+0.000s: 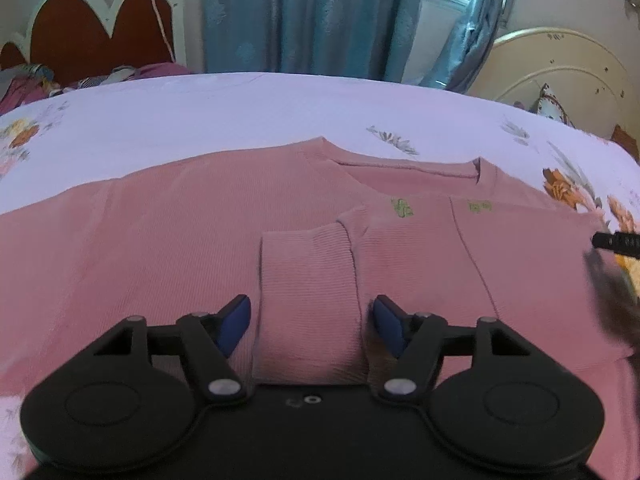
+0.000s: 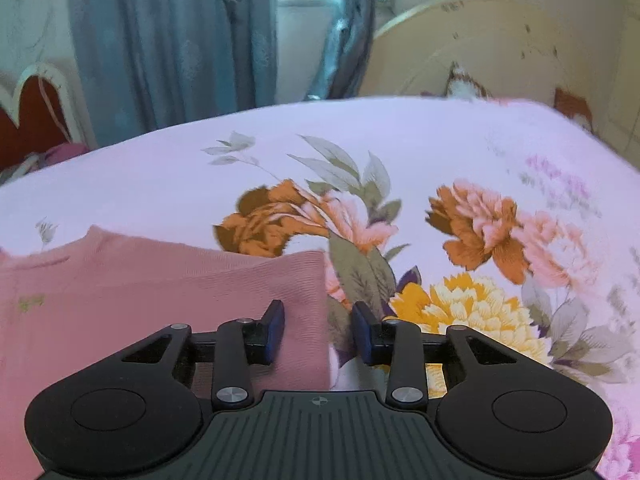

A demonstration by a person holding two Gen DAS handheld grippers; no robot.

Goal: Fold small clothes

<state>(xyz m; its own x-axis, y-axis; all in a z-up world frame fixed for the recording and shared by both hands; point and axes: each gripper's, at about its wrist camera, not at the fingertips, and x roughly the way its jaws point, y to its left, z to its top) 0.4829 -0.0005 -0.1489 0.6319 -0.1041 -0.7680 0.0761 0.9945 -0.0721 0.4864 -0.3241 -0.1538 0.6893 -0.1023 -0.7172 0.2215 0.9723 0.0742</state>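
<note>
Pink sweater spread on the floral bed, one sleeve folded across its front.

The bed [image 1: 240, 120], under a pale floral sheet, carried the pink sweater [image 1: 140, 240] flat, neckline toward the far edge where the blue curtains [image 1: 312, 12] hung. Its folded sleeve [image 1: 308, 280] lay over the chest, cuff just below the neckline. The left gripper [image 1: 310, 326] had fingers [image 1: 234, 326] spread either side of the cuff, not pressing it. The right gripper [image 2: 318, 330] hovered over the sweater's side edge, fingers [image 2: 274, 330] apart and pinching nothing.
</note>
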